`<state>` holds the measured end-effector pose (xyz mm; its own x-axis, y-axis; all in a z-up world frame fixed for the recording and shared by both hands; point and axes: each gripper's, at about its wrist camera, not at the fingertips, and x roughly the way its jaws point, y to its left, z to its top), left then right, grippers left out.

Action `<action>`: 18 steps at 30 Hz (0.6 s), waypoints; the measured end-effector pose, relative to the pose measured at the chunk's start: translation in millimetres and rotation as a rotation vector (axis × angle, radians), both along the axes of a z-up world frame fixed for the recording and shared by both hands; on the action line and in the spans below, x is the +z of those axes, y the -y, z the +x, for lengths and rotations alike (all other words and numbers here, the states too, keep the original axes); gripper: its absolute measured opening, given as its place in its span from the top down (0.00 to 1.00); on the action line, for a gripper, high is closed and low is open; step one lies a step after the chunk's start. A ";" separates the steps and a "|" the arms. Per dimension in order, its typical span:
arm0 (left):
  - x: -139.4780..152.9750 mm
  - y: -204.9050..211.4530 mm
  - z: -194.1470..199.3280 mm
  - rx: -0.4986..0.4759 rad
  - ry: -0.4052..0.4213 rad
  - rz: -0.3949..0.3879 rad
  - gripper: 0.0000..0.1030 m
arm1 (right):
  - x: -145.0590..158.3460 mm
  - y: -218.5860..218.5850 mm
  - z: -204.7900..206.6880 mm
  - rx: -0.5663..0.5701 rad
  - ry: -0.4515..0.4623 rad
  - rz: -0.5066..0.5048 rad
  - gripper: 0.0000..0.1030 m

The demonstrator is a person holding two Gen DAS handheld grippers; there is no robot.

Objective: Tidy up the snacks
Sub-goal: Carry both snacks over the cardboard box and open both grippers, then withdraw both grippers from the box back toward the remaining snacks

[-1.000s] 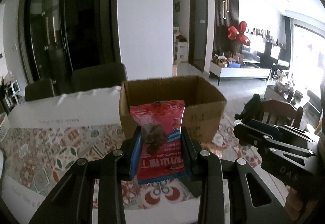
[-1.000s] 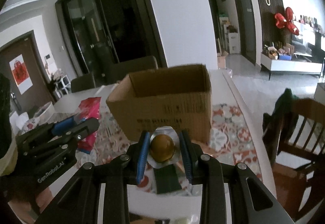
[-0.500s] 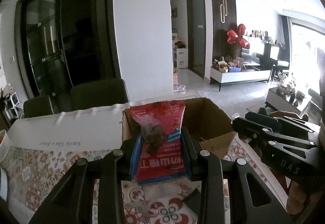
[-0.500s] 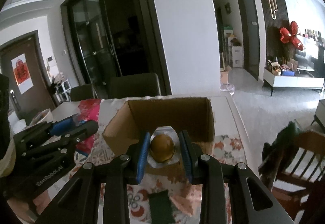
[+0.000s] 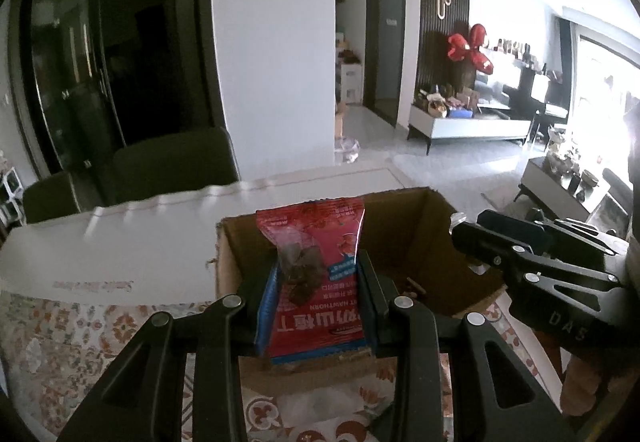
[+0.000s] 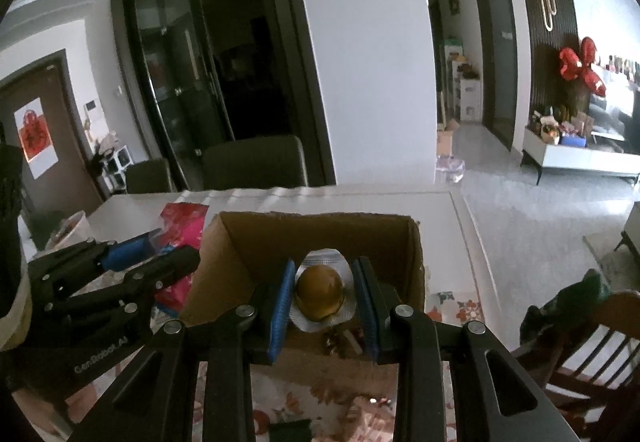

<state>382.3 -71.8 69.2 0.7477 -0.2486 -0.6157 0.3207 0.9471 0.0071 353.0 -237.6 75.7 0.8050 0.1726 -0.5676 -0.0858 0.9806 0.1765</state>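
An open brown cardboard box (image 5: 404, 238) stands on the table, and I look down into it from its near side. My left gripper (image 5: 318, 282) is shut on a red snack packet (image 5: 316, 306), held upright over the box's near wall. My right gripper (image 6: 323, 282) is shut on a round golden-brown snack in a clear silvery wrapper (image 6: 320, 292), above the box (image 6: 312, 238) opening. The right gripper (image 5: 468, 234) shows at the right of the left wrist view, level with the box. In the right wrist view, the left gripper (image 6: 160, 248) and its red packet (image 6: 182, 226) sit left of the box.
A patterned tablecloth (image 5: 80, 342) covers the near table; the far part (image 5: 120, 242) is plain white. Dark chairs (image 5: 172, 165) stand behind the table and a wooden chair (image 6: 580, 342) at its right. Small snacks (image 5: 412, 284) lie on the box floor.
Both grippers have moved forward together with their snacks, from in front of the box to over its near edge. The box's inside now shows. Neither grip has changed.
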 end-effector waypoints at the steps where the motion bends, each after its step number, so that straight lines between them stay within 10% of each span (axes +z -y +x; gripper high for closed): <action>1: -3.5 0.8 6.2 0.007 -0.011 0.005 0.65 | -2.6 0.6 4.1 -0.002 -0.008 -0.004 0.69; 18: 2.5 -19.4 -30.2 0.069 0.083 0.086 0.23 | -4.7 -10.5 -9.9 -0.062 0.019 -0.112 0.36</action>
<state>352.1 -52.4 71.7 0.8107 -0.1437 -0.5676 0.2494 0.9618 0.1127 343.1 -227.1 70.9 0.8229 0.0583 -0.5652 -0.0265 0.9976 0.0644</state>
